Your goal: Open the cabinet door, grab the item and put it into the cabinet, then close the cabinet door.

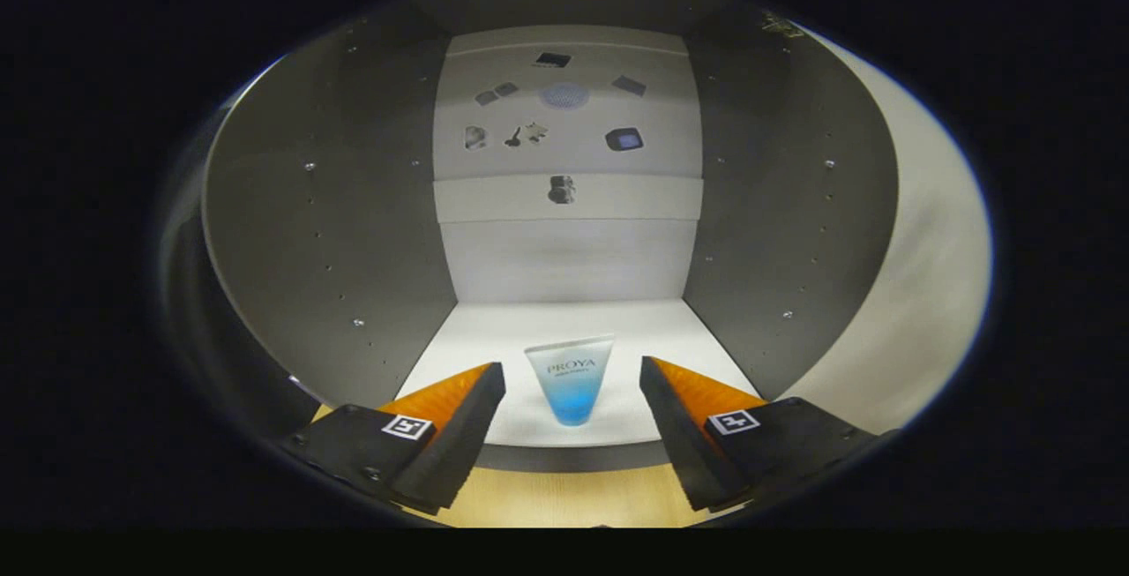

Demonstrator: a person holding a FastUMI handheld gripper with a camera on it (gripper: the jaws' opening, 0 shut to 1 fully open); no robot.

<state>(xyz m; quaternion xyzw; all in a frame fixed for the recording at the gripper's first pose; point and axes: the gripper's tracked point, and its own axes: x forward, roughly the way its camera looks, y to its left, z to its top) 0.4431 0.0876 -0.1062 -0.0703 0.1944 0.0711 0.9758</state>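
Note:
A small clear-to-blue tube (571,379) stands upright on its cap on the white floor (564,322) of the open cabinet, near its front edge. My gripper (571,371) is open, its two fingers on either side of the tube and apart from it. The tube sits between the fingertips and just ahead of them. The cabinet's grey side walls (353,232) rise left and right, with a white back wall (569,250) beyond the tube. The cabinet door (917,285) stands swung open at the right.
A wooden tabletop (564,497) runs under my fingers in front of the cabinet. The back wall's upper part (564,108) carries several small dark stickers. There is free floor behind the tube inside the cabinet.

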